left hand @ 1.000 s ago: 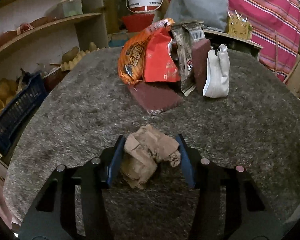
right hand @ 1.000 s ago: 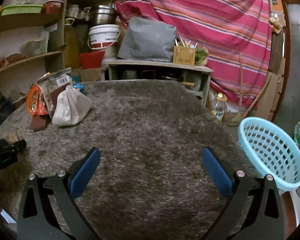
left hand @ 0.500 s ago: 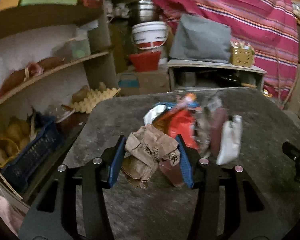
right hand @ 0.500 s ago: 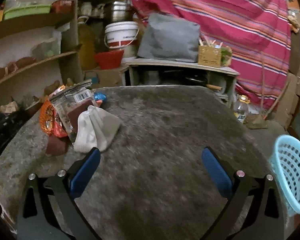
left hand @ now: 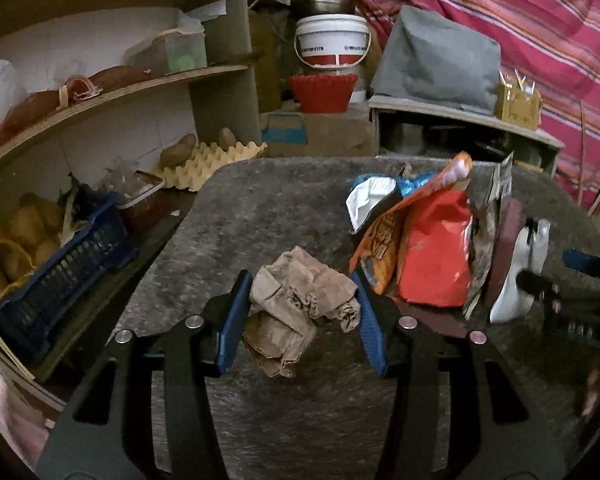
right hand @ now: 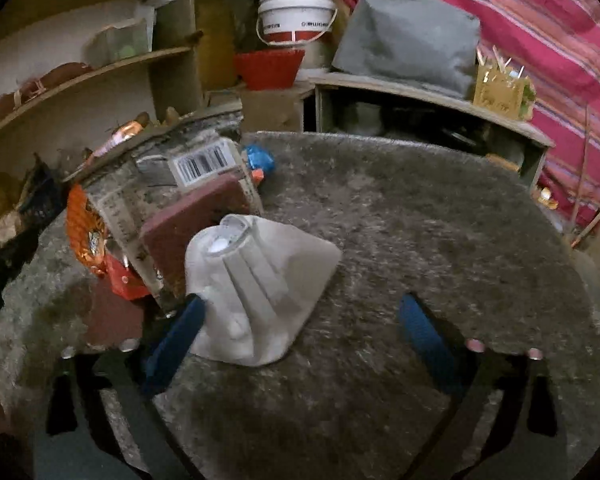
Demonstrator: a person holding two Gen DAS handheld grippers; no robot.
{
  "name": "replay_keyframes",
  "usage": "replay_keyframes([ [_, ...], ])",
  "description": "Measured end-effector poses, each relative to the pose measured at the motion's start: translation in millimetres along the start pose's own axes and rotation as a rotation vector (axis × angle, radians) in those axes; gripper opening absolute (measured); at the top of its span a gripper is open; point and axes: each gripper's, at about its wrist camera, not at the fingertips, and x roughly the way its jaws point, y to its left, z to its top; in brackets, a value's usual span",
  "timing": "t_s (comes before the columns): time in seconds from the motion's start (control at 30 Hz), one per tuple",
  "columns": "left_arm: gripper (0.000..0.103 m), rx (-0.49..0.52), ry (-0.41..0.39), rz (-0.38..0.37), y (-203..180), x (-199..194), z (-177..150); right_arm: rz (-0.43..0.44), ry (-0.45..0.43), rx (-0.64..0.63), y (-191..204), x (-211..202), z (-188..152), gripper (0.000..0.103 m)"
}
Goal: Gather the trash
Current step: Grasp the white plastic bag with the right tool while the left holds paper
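Observation:
My left gripper [left hand: 300, 316] is shut on a crumpled brown paper bag [left hand: 300, 304] and holds it above the grey carpeted table [left hand: 260, 208]. A pile of trash stands just to its right: an orange snack bag [left hand: 380, 244], a red packet [left hand: 436, 248], a grey barcoded wrapper [left hand: 488, 224], a maroon box [left hand: 504, 248] and a white pouch [left hand: 520, 280]. My right gripper [right hand: 300, 332] is open. The white pouch [right hand: 256, 288] lies just ahead between its fingers, nearer the left fingertip [right hand: 180, 332]. The right gripper also shows in the left wrist view [left hand: 580, 280].
Wooden shelves [left hand: 120, 92] with a blue crate [left hand: 56, 272] and an egg tray [left hand: 208, 160] stand on the left. A white bucket [left hand: 332, 40], a red tub [left hand: 324, 92] and a grey cushion [left hand: 436, 60] are at the back. A striped pink curtain [right hand: 540, 20] hangs on the right.
My left gripper has lifted the brown paper bag off the table and pulled back. My right gripper has swung left and moved up to the white pouch; the blue basket has left its view.

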Motion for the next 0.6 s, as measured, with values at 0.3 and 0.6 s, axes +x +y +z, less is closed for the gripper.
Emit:
replay_keyframes([
  [0.3,0.049,-0.019,-0.015,-0.004,-6,-10,3,0.104,-0.031,-0.064,-2,-17,-5,0.015],
  [0.6,0.049,0.037,-0.056,-0.036,-64,-32,4,-0.025,-0.102,0.005,-74,-69,-12,0.015],
])
